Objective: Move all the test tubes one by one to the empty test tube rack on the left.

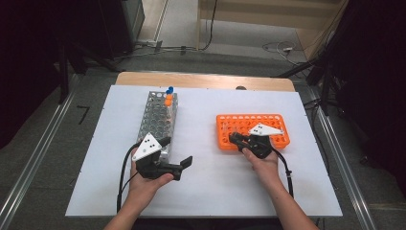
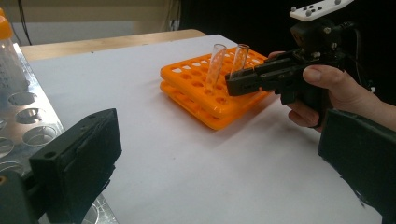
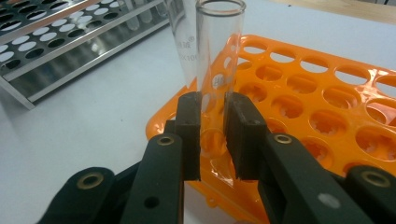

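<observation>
An orange tube rack (image 1: 273, 122) lies right of centre on the white table top. Two clear, uncapped glass test tubes stand in its near left corner. My right gripper (image 3: 212, 135) is shut on the nearer test tube (image 3: 218, 46), with both pads pressed against the glass just above the rack (image 3: 317, 107). The second tube (image 3: 184, 42) stands close behind it. In the left gripper view the held tube (image 2: 239, 58) and its neighbour (image 2: 215, 65) lean slightly. My left gripper (image 1: 177, 152) is open and empty beside the near end of the metal rack (image 1: 155, 115).
The metal rack holds tubes with blue and orange caps (image 1: 169, 96) at its far end; one orange-capped tube (image 2: 7, 51) shows close by. Cables trail from both grippers toward the table's near edge. Bare white surface (image 1: 210, 167) lies between the two racks.
</observation>
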A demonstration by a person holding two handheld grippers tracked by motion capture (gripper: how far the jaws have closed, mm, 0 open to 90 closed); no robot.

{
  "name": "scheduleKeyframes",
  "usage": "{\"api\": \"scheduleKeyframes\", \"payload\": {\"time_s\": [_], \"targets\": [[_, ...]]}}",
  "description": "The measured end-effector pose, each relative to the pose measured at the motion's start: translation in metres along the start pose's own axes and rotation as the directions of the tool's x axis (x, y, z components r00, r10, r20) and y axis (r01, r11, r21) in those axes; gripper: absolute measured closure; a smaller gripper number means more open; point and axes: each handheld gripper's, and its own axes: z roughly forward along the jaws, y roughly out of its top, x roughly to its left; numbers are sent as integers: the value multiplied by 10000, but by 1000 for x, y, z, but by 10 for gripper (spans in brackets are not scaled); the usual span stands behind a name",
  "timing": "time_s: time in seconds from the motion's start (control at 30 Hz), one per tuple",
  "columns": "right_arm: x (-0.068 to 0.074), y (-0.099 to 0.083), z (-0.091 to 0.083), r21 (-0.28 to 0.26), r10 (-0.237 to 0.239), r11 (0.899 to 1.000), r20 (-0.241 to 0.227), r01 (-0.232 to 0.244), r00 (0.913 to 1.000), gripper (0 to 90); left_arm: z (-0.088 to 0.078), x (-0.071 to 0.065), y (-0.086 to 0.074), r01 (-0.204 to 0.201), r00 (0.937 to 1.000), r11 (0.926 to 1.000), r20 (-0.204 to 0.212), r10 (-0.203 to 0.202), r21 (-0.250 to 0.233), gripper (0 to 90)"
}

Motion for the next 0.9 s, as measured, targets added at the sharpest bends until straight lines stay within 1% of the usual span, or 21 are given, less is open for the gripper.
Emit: {"api": "scheduleKeyframes", "payload": {"time_s": [0.13,0.3,0.57,0.6,0.7,0.73,0.9], "targets": [[0,0,-1,-67,-155,9999,10,155,9999,734,-1,0,1,39,10000,10000,-58,-39,-74,0],[0,3,-6,-290,-45,9996,-29,44,10000,736,-1,0,1,14,10000,10000,-58,-14,-71,0],[-1,7,-16,-639,-41,9980,-58,37,10000,736,-2,0,2,-13,10000,9999,-75,12,-101,0],[-1,8,-17,-689,-69,9976,-93,62,9999,737,-2,0,2,-17,10000,9999,-70,17,-101,0],[-1,11,-23,-813,34,9967,-228,-52,9997,737,-2,0,3,-35,10000,9999,-69,34,-98,0],[-1,12,-24,-869,-11,9962,-276,-13,9996,737,-2,0,3,-31,10000,9999,-66,30,-114,0],[5,15,-31,-949,-66,9955,-483,19,9988,737,-2,-1,3,-53,10000,9999,-44,52,-147,0]]}}
